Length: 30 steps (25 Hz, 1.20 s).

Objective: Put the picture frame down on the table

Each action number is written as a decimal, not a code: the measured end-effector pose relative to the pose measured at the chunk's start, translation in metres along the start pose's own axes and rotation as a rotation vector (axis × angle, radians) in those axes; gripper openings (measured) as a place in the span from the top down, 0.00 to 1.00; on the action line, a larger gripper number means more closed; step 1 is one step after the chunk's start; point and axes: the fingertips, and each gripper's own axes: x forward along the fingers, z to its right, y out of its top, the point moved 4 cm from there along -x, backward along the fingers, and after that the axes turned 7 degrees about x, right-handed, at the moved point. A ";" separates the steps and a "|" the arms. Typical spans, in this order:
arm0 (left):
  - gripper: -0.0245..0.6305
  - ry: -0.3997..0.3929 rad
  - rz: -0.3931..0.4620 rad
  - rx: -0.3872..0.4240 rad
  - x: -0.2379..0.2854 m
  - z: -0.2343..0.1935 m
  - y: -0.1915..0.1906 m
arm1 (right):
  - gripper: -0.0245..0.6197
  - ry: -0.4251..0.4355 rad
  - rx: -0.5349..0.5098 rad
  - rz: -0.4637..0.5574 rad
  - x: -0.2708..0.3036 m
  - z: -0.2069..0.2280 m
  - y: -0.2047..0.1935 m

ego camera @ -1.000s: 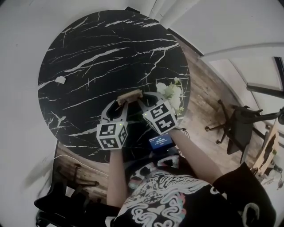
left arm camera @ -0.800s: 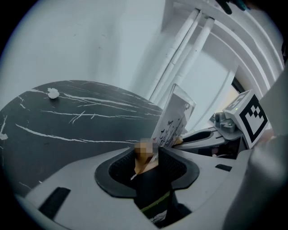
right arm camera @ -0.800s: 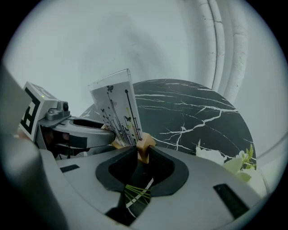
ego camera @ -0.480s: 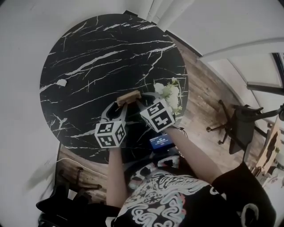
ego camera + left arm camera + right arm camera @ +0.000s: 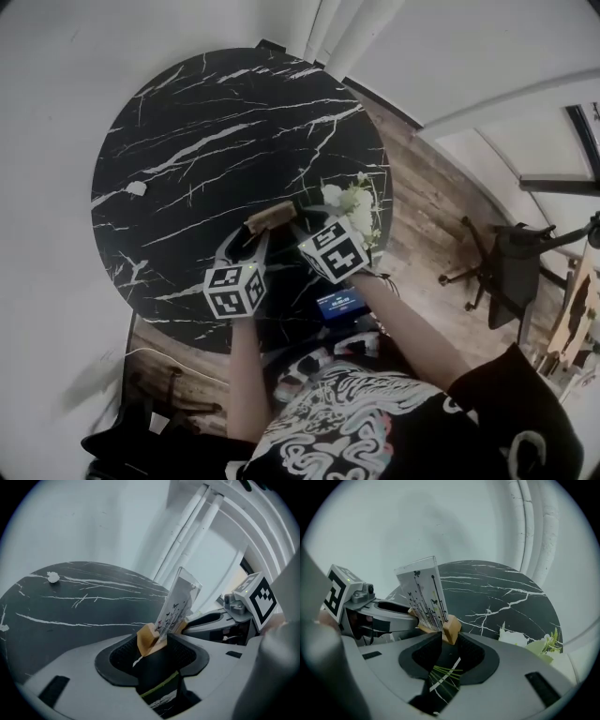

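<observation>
Evidently mid-placement: left gripper (image 5: 152, 641) and right gripper (image 5: 446, 637) each clamp one end of the upright picture frame (image 5: 272, 217) over the table's (image 5: 187, 141) near edge; next, probably, lowering until it rests, then releasing.

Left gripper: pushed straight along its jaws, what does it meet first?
The picture frame, clamped by the left gripper itself. Past the frame, probably the black table, though depth is unclear.

readable text: none | blue screen (image 5: 339, 302), 5 o'clock in head view: print too small | picture frame (image 5: 424, 595): drawings only, no words
</observation>
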 end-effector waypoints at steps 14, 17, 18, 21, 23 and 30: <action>0.71 0.098 0.142 0.103 -0.040 0.003 0.023 | 0.84 -0.086 -0.056 0.136 -0.039 -0.005 0.012; 0.79 0.099 0.157 0.115 -0.051 0.008 0.026 | 0.84 -0.131 -0.109 0.228 -0.060 -0.013 0.021; 0.81 0.099 0.164 0.118 -0.055 0.009 0.026 | 0.84 -0.142 -0.116 0.249 -0.065 -0.014 0.022; 0.89 0.113 0.177 0.127 -0.064 0.014 0.026 | 0.88 -0.158 -0.125 0.274 -0.076 -0.017 0.021; 0.92 0.126 0.176 0.146 -0.069 0.016 0.026 | 0.92 -0.138 -0.136 0.285 -0.083 -0.023 0.019; 0.93 0.127 0.260 0.236 -0.098 0.034 0.036 | 0.93 -0.151 -0.108 0.351 -0.111 -0.040 0.000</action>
